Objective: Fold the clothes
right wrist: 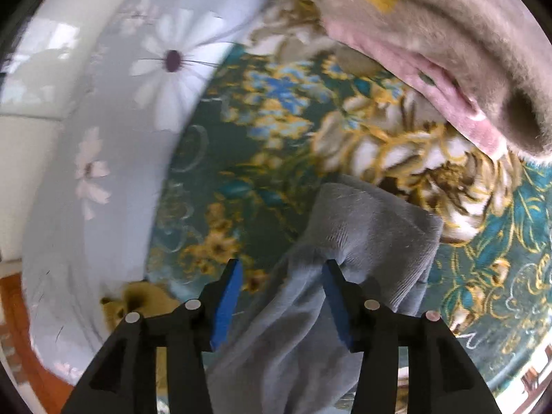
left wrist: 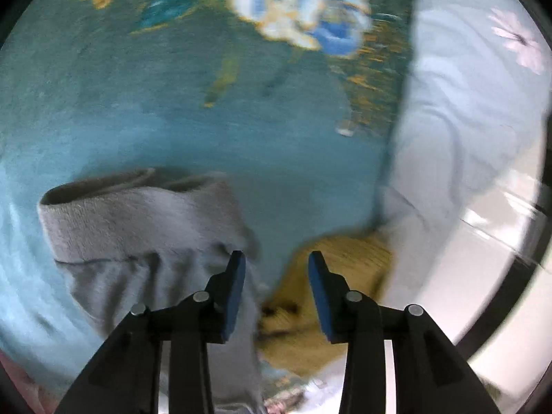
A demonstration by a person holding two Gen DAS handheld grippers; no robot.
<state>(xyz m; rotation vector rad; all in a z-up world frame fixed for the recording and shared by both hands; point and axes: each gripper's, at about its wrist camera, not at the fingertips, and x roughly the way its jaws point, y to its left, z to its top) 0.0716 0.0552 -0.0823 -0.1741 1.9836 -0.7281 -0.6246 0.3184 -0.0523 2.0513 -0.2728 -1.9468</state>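
Left gripper (left wrist: 277,258): fingers parted, blue pads showing, nothing pinched between them. Gap sits over the teal floral blanket (left wrist: 138,103) and a tan-yellow patch of it. Grey fleece garment (left wrist: 138,234) lies just left of the left finger, its edge running under or behind that finger; whether they touch I cannot tell. A rolled cuff or hem opening of the garment faces up and left. Blanket spreads beyond it, with a large blue-and-cream flower print at top. Right of the blanket, a pale blue sheet (left wrist: 448,131) with a pink daisy, then glossy white floor at far right. View is motion-blurred.

Right gripper (right wrist: 281,264): fingers parted about halfway. Grey fleece garment (right wrist: 362,227) lies in the gap; a fold bunches against the inner face of the right-hand finger (right wrist: 336,296), the left-hand pad stands clear of the cloth, so no clamped hold. Garment drapes down toward the lens and lies on the teal floral blanket (right wrist: 262,131). Further up, a taupe fleece piece with pink lining (right wrist: 431,34) at top right. Pale blue daisy sheet (right wrist: 114,138) curves along the left; orange-brown floor at bottom left.
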